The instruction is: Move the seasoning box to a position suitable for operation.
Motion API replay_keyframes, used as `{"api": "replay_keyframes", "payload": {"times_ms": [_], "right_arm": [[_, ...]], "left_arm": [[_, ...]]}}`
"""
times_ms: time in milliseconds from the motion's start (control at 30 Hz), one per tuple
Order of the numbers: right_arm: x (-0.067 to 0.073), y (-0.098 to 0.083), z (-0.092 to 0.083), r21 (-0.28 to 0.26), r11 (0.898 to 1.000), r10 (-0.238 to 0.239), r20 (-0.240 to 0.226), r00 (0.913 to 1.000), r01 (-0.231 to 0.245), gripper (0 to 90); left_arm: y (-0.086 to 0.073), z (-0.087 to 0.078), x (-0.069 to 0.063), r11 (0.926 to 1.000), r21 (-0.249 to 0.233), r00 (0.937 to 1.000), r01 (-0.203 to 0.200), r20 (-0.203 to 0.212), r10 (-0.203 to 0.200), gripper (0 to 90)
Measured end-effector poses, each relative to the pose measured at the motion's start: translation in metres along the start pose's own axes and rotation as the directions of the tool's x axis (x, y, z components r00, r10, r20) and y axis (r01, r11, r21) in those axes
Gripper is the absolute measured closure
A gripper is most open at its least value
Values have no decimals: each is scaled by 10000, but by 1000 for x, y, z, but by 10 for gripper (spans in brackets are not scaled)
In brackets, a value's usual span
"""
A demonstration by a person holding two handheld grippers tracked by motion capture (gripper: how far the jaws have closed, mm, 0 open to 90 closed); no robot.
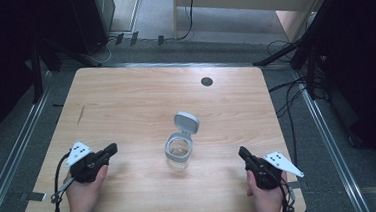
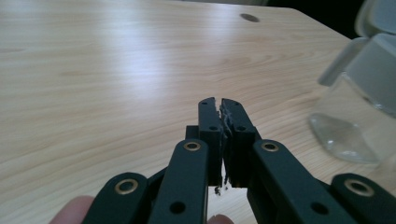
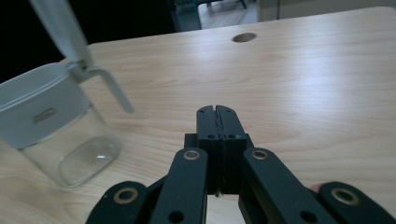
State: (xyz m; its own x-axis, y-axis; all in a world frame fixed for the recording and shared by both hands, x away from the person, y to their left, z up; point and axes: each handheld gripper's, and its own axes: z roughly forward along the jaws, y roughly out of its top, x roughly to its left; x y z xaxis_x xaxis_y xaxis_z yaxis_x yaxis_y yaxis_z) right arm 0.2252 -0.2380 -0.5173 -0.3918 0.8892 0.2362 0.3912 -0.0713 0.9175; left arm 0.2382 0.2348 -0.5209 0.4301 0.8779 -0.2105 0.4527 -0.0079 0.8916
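Pale wood grain runs across the counter (image 1: pixel 126 110) we work at, with dark floor and cables around its edges. Nearest us, our left tongs (image 1: pixel 110 150) rest low at the near left of the counter, jaws pressed together with nothing between them, as the left gripper view confirms (image 2: pixel 219 103). Our right tongs (image 1: pixel 242 153) sit at the near right, likewise closed on nothing (image 3: pixel 217 110). Between them, a little farther in, the glass jar (image 1: pixel 179 154) stands upright near the middle of the counter, well apart from both tongs; it looks empty. Its grey flip lid (image 1: pixel 186 122) stands open, hinged up at the jar's far side. Beyond it, a small round grommet hole (image 1: pixel 207 81) marks the far edge. We judge that we are at the starting pose, before any contact. Next, we would likely part one pair of tongs to steady the jar while the other presses the lid down.
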Motion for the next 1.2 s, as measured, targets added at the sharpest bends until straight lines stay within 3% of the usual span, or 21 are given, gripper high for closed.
{"api": "replay_keyframes", "payload": {"times_ms": [33,100,133,200,233,300,367,500,633,667,733,767,933,1200], "right_arm": [[13,2,6,71,9997,-225,-236,9995,227,900],[19,3,9,76,9994,-332,-338,9989,334,900],[31,4,16,156,9987,-481,-622,9969,491,900],[37,5,19,175,9984,-530,-744,9958,545,900],[49,6,25,255,9976,-621,-911,9939,646,900],[54,6,29,264,9975,-618,-1043,9926,649,900],[68,7,38,425,9978,-457,-1305,9904,516,900],[81,5,52,731,9964,-322,-1359,9902,425,900],[88,1,60,960,9948,-230,-1240,9920,351,900],[91,-1,63,1046,9939,-249,-1095,9937,364,900],[93,-2,63,1136,9931,-166,-1083,9940,290,900],[96,-3,64,1099,9931,-290,-1160,9928,418,900],[94,-2,66,994,9944,-246,-1076,9939,354,900],[90,0,75,970,9942,-353,-1222,9919,474,900]], "left_arm": [[4,9,-10,10000,71,9996,0,279,-2,898],[6,14,-15,9999,153,9988,7,479,-14,900],[9,24,-25,9992,380,9974,-100,715,73,900],[11,29,-31,9987,465,9970,-183,766,147,900],[14,37,-41,9978,607,9957,-283,900,227,900],[15,41,-45,9974,638,9950,-345,961,282,900],[17,46,-52,9973,651,9936,-354,1097,281,900],[20,56,-64,9967,742,9890,-335,1463,223,900],[19,56,-70,9953,845,9843,-474,1738,321,900],[18,54,-74,9955,867,9764,-389,2150,194,900],[17,53,-78,9950,876,9739,-486,2253,277,898],[15,51,-86,9934,881,9711,-728,2334,505,898],[12,51,-93,9911,879,9706,-995,2280,772,899],[10,50,-94,9923,818,9689,-925,2373,708,897]]}}
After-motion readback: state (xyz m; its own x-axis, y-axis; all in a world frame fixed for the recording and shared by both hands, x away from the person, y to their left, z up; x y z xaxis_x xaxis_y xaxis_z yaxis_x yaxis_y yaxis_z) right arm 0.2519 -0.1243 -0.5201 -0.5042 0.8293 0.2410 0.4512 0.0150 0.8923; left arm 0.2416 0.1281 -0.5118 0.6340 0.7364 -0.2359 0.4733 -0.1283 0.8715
